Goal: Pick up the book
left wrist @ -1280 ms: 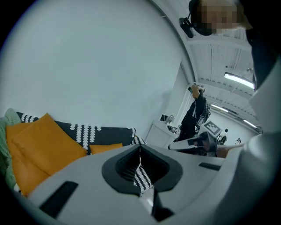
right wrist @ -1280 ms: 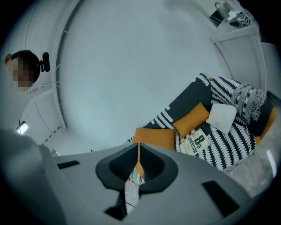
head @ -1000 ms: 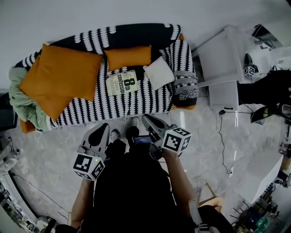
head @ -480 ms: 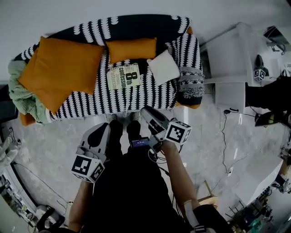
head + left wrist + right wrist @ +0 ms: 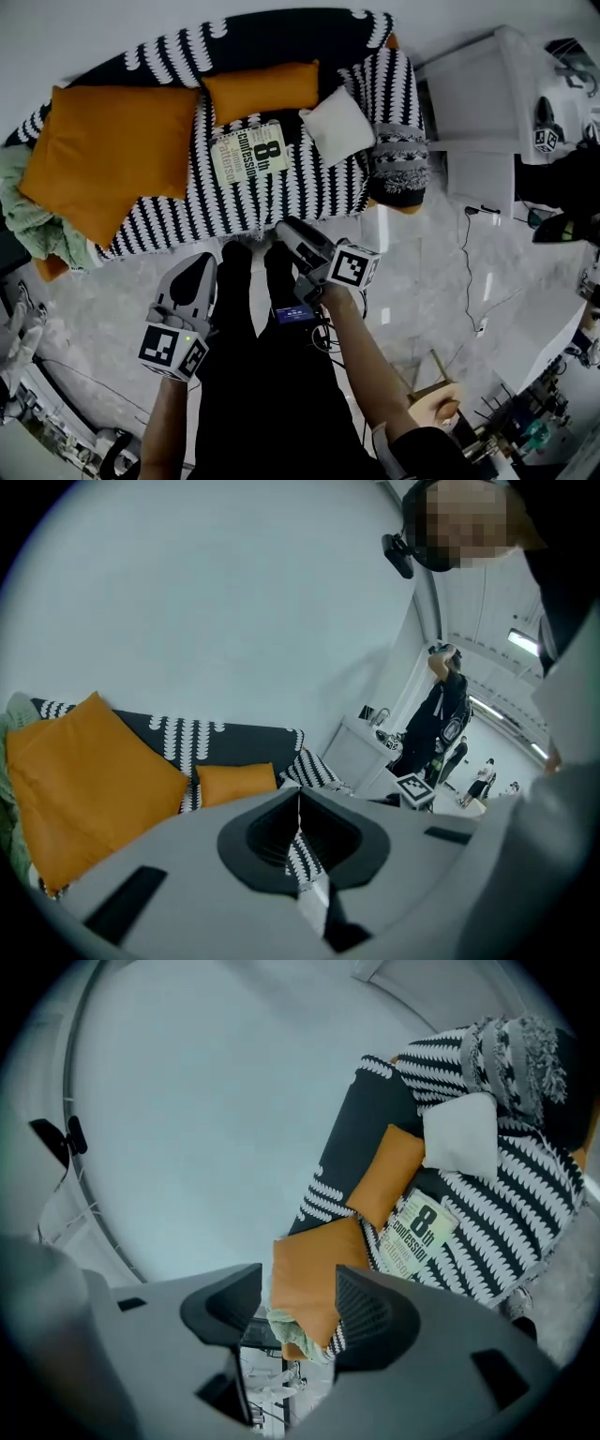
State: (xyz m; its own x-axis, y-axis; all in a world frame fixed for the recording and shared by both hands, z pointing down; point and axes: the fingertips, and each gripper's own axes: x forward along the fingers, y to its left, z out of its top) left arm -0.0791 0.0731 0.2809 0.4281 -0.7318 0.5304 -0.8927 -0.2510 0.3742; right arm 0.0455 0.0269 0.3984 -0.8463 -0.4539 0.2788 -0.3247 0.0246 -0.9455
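Well, the book (image 5: 247, 152) lay flat and cover up on the sofa seat, resting on the black-and-white striped throw (image 5: 281, 202), and neither gripper was touching it. Just behind it sat a small orange cushion (image 5: 261, 89), a white cushion (image 5: 336, 127) lay just beside it on the right, and a big orange cushion (image 5: 103, 159) filled the seat to its left, with a green blanket (image 5: 21, 211) bunched at the far end. Out in front, the right gripper (image 5: 284, 232) hung over the pale floor (image 5: 422, 272) near the sofa's front edge, aimed toward the seat. Its jaws were opening, spread with nothing between them, and in its own view the book showed off to the right of the gap. The left gripper (image 5: 201, 265) hung lower and further left in the head view, well apart from the book, its jaws pressed together on nothing. A white table (image 5: 478, 103) stood beside the sofa's right arm.
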